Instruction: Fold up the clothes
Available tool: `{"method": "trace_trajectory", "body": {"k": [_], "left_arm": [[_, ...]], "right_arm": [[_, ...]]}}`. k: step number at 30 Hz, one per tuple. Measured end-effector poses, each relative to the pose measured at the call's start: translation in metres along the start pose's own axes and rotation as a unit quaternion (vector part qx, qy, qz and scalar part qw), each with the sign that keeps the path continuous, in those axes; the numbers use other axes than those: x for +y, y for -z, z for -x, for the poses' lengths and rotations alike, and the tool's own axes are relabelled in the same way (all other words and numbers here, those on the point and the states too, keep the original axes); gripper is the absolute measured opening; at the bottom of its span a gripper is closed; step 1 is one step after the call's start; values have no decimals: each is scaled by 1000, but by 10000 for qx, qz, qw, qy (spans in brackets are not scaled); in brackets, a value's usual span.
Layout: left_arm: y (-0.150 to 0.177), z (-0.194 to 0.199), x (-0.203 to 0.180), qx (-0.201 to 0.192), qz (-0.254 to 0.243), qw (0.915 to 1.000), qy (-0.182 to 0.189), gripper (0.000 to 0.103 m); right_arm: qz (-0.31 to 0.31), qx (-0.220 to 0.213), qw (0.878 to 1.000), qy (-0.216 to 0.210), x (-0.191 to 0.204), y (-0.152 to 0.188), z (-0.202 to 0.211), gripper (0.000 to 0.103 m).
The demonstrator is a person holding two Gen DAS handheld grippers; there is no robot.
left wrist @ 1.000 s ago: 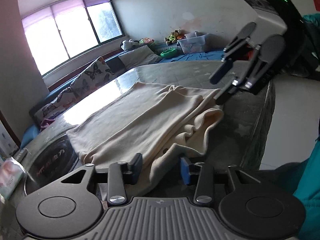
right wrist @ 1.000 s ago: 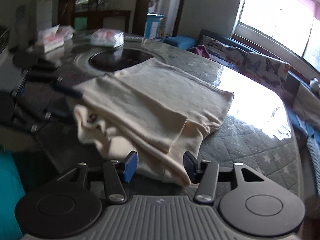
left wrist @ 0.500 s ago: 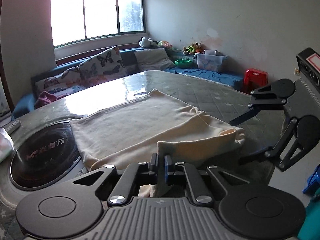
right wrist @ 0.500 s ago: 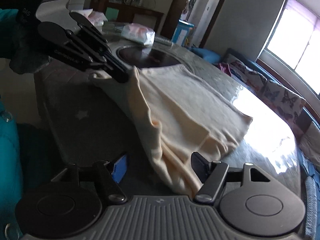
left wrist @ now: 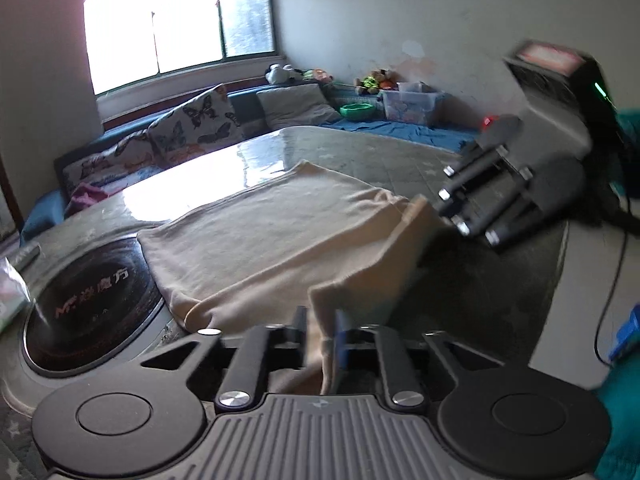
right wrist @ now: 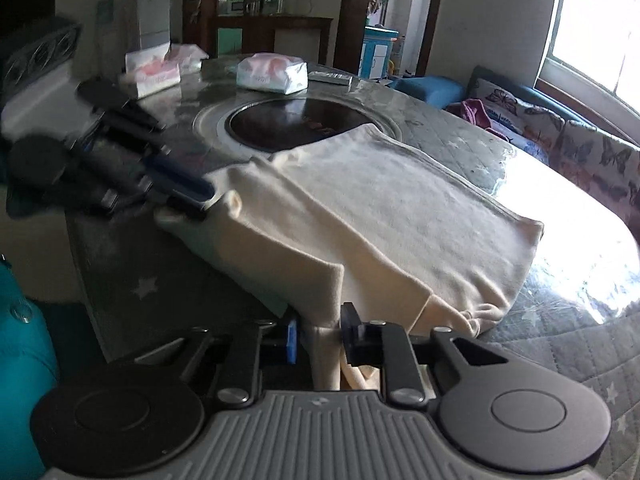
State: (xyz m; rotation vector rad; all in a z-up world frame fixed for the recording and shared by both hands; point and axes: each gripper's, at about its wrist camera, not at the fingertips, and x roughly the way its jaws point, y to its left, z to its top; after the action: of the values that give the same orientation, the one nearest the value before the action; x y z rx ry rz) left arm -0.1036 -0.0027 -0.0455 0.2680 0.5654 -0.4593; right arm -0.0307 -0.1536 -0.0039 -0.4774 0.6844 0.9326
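Observation:
A cream garment (left wrist: 264, 236) lies partly folded on the round grey table (left wrist: 360, 156). My left gripper (left wrist: 322, 334) is shut on its near edge, and the cloth rises between the jaws. My right gripper (right wrist: 318, 334) is shut on the other end of the same edge, and the garment (right wrist: 380, 208) stretches from it to the left gripper (right wrist: 188, 196). In the left wrist view the right gripper (left wrist: 444, 216) holds the far corner above the table. The held edge is lifted and taut between the two grippers.
A black round hotplate (left wrist: 80, 300) is set into the table beside the garment; it also shows in the right wrist view (right wrist: 296, 124). Tissue packs (right wrist: 272, 72) lie at the table's far side. A sofa with butterfly cushions (left wrist: 192, 128) runs under the window. Table edge (left wrist: 556, 280) at right.
The right gripper has closed on the garment's edge, having been open before. Both grippers now hold the edge lifted and stretched between them.

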Motion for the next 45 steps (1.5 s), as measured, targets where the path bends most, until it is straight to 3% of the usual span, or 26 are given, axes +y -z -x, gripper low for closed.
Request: {"method": "trace_trajectory", "body": {"k": [2, 8, 14, 27, 31, 37, 45], "left_arm": [[4, 0, -4, 34, -144, 9999, -56, 44], [12, -4, -13, 80, -528, 9984, -172, 44], [14, -5, -8, 93, -583, 9980, -223, 8], [7, 68, -12, -255, -131, 9995, 163, 5], [6, 81, -17, -278, -145, 9994, 119, 5], [-15, 62, 2, -416, -180, 9990, -60, 5], [-56, -1, 39, -497, -278, 9976, -382, 5]], "right_arm": [[-69, 1, 10000, -15, -3, -2, -1, 18], [-278, -85, 9996, 38, -7, -4, 0, 15], [-421, -270, 9985, 206, -1, 1, 7, 11], [-307, -687, 9971, 103, 39, 3, 77, 10], [-378, -701, 9968, 21, 52, 4, 91, 10], [-496, -760, 9958, 111, 39, -7, 87, 9], [-648, -667, 9954, 246, -28, -50, 52, 9]]}}
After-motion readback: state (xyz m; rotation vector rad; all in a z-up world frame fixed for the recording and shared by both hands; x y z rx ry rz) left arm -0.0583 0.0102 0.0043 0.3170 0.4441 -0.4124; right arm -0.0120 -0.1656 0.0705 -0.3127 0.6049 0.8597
